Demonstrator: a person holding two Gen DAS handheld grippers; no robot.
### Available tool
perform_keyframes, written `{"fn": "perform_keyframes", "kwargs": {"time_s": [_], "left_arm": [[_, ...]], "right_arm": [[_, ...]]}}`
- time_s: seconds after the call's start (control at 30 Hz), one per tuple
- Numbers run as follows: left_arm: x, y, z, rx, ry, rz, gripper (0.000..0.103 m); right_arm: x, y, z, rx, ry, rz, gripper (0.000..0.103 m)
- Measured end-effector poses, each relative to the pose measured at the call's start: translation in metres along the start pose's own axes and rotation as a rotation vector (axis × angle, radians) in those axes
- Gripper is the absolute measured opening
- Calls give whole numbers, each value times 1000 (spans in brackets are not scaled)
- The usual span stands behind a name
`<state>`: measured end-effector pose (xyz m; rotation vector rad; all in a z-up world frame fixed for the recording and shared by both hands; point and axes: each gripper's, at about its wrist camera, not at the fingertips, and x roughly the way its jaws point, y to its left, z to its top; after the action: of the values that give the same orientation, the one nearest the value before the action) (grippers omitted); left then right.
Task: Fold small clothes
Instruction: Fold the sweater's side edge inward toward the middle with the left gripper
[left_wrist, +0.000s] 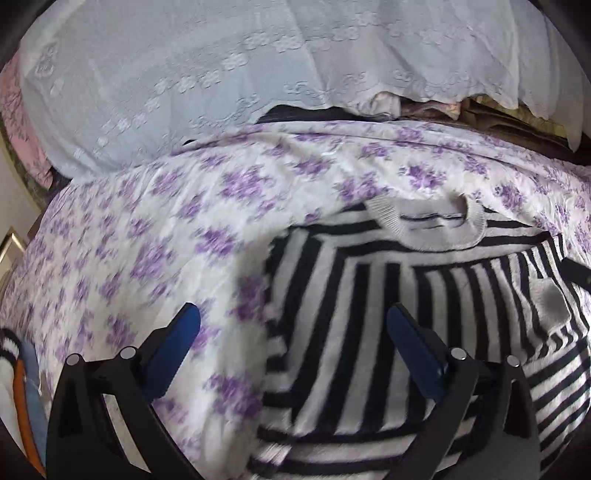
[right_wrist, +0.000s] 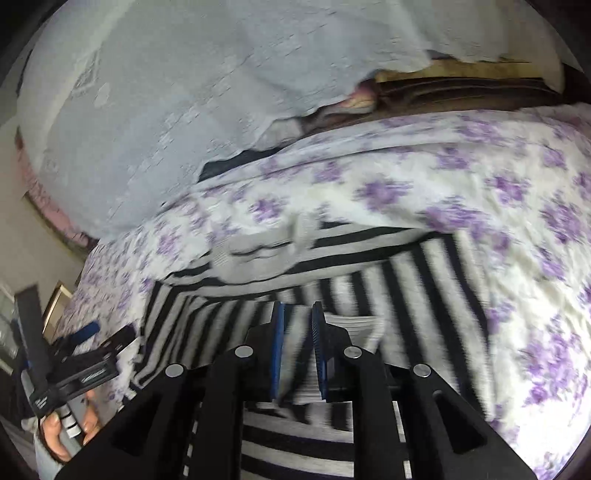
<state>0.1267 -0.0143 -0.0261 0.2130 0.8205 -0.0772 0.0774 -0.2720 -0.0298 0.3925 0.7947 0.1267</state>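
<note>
A small black-and-white striped sweater (left_wrist: 388, 295) with a grey ribbed collar (left_wrist: 428, 225) lies on a bed sheet with purple flowers (left_wrist: 147, 229). Its sides are folded in over the body. My left gripper (left_wrist: 293, 314) is open and empty, held over the sweater's left edge. My right gripper (right_wrist: 298, 314) has its blue pads close together on a fold of the striped sweater (right_wrist: 354, 280), with cloth between the jaws. The left gripper (right_wrist: 86, 332) and the hand holding it also show at the lower left of the right wrist view.
A pale blue lace cloth (left_wrist: 184, 74) covers a pile at the head of the bed, with folded fabrics (left_wrist: 480, 110) under it. Other clothes (left_wrist: 22, 387) lie at the lower left edge. The flowered sheet (right_wrist: 517, 221) spreads to the right.
</note>
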Motion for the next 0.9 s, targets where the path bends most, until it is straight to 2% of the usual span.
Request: {"fn": "perform_keyframes", "kwargs": {"time_s": [0.13,0.2,0.23,0.27,0.37,0.47,0.57,0.67,0.8,0.9], "left_arm": [[38,-18,10,14,49,48,99],[56,-21,9,19,56,118,99],[67,-19,8,19,66,155,99],[82,-15,4,13,94,170,99],[94,3,-2,-85,118,74,99],[85,6,-3,-86,119,62,99],[57,6,-14,-51,75,22,98],[34,10,-33,-44,40,-1,98],[39,21,-60,-96,116,-61,99],[52,32,-71,-170,147,-124,99]], "right_arm": [[41,13,0,-21,72,-20,17],[59,10,-2,-24,99,-53,17],[63,8,-6,-28,103,-65,11],[67,6,-9,-27,104,-60,10],[68,3,-12,-22,96,-42,10],[57,6,-14,-31,77,-66,10],[28,13,-24,-84,16,-73,15],[12,10,-34,-79,4,-68,16],[16,-1,-51,-55,50,-75,16],[19,-1,-60,-79,31,-82,16]]}}
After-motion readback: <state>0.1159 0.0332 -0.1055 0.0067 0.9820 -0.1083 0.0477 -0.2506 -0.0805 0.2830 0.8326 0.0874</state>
